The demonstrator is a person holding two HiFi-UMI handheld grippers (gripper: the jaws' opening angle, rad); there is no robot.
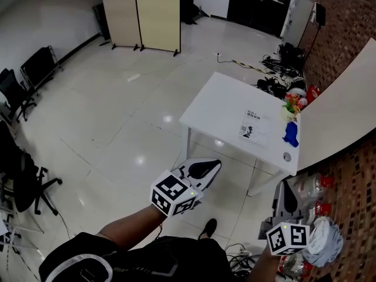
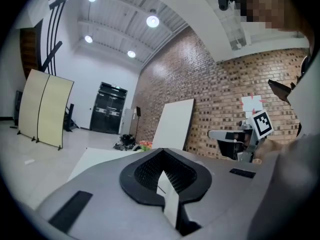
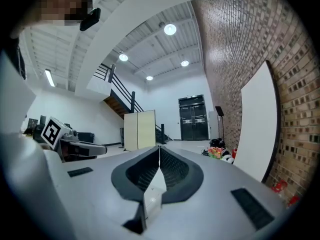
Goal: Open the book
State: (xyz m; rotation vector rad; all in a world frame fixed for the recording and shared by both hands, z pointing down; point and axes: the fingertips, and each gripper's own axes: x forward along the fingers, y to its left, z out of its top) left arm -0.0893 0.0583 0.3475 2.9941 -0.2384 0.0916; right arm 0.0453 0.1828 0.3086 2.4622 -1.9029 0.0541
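Head view first: can spot the book [image 1: 254, 126] lying flat and shut on the white table [image 1: 220, 101], toward its right side. Well apart from both claws, with bare floor in between. Left gripper [image 1: 212, 166] held out low and pointing toward the table's near corner, right gripper [image 1: 282, 187] hanging lower right, off the table's near end. Just right of the book, a blue thing [image 1: 291, 133], then a bunch of colourful toys [image 1: 292, 103] at the table's far right edge and a small round thing [image 1: 286, 157] on the near right corner. Big white board [image 1: 338, 116] leaning on the brick wall right behind the table. Plastic bottles [image 1: 317, 187] on the floor by the right claw, cream folding screen [image 1: 141, 13] way off at the back.

Left gripper view: jaws pressed together, nothing pinched between them. Only a strip of the table past the tips, can't make out the book. Right claw off to the side with its marker cube [image 2: 262, 124].

Right gripper view: same deal, jaws closed tip to tip on nothing. Folding screen and black doors [image 3: 194, 116] straight ahead, toys low on the right, no book to be made out
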